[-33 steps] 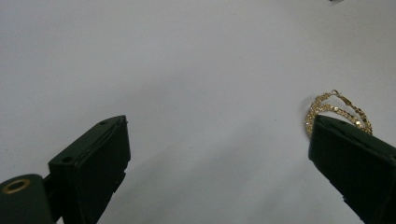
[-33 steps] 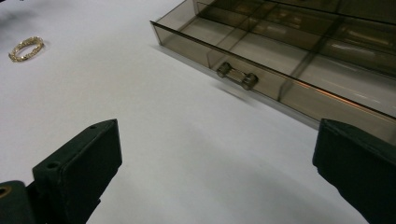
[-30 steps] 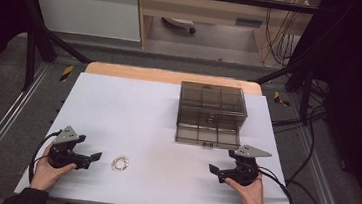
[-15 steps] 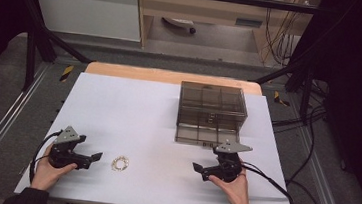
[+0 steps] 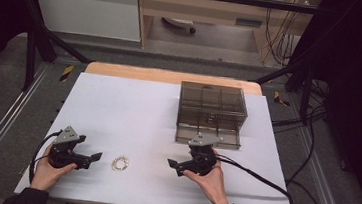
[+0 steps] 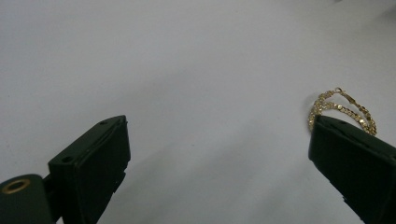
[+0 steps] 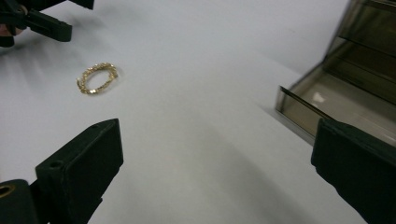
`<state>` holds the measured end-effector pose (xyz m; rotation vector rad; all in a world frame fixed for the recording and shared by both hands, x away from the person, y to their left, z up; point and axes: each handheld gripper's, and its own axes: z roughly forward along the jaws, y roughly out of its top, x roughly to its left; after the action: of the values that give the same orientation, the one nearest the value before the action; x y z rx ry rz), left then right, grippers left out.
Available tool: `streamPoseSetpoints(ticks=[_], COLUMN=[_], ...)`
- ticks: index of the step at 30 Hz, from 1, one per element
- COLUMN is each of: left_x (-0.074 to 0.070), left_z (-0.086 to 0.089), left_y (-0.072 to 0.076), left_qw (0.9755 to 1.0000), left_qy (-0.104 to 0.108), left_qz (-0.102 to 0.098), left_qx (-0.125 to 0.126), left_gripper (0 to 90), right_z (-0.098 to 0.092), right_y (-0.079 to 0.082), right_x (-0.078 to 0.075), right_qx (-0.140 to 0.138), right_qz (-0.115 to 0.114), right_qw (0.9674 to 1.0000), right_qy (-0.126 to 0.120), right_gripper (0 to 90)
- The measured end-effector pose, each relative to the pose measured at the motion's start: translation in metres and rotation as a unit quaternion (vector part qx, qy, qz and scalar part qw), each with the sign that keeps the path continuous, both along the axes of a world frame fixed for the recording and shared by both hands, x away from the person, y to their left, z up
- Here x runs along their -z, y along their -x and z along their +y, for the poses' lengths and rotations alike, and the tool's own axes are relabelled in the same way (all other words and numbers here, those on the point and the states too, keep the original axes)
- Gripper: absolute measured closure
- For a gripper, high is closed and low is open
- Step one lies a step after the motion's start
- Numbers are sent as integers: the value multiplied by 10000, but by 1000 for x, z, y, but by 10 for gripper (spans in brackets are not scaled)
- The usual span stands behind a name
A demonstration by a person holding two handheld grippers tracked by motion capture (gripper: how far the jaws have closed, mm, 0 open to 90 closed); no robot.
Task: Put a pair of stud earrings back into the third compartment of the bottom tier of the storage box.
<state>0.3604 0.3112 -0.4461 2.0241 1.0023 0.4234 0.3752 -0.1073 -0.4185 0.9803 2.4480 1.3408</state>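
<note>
High view: a gold chain bracelet [image 5: 120, 163] is seen lying flat on the white table [image 5: 133, 112], between the left gripper [image 5: 94, 157] and the right gripper [image 5: 172, 164], just beside the left one and farther from the right. A smoked plastic drawer box [image 5: 211, 112] stands behind the right gripper, with its bottom drawer [image 7: 341, 105] pulled open and apparently empty. Both claws are held wide and nothing is gripped by either. From the right gripper view the bracelet [image 7: 97, 78] is seen ahead and to the left of the jaws, so the step in hand is judged to be a reach for it by the right gripper. It would be done well if the jaws were lowered until they nearly brush the sheet and one side of the loop were straddled rather than the whole ring, since so thin a chain is likely to slip or be pushed along the smooth surface. In the left gripper view the bracelet [image 6: 343, 112] is partly hidden behind one jaw, so the left gripper is best kept apart from it
</note>
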Motion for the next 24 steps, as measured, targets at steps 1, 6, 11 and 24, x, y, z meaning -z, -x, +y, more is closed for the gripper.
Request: streamPoseSetpoints(ticks=[1,6,11,24], left_x=[0,0,0,1], left_z=[0,0,1,0], left_y=[0,-1,-1,-2], left_qw=[10000,10000,10000,10000], left_qy=[-3,-11,-12,-19], left_qz=[-2,3,6,30], left_qx=[1,1,-2,2], left_gripper=[55,55,55,55], right_z=[0,22,41,80], right_y=[0,-5,-10,-17], right_x=[0,2,5,11], right_qx=[0,-108,-141,-310], right_qz=[0,40,108,198], right_qw=[10000,9999,9998,9993], right_qy=[0,29,53,26], right_gripper=[28,34,48,69])
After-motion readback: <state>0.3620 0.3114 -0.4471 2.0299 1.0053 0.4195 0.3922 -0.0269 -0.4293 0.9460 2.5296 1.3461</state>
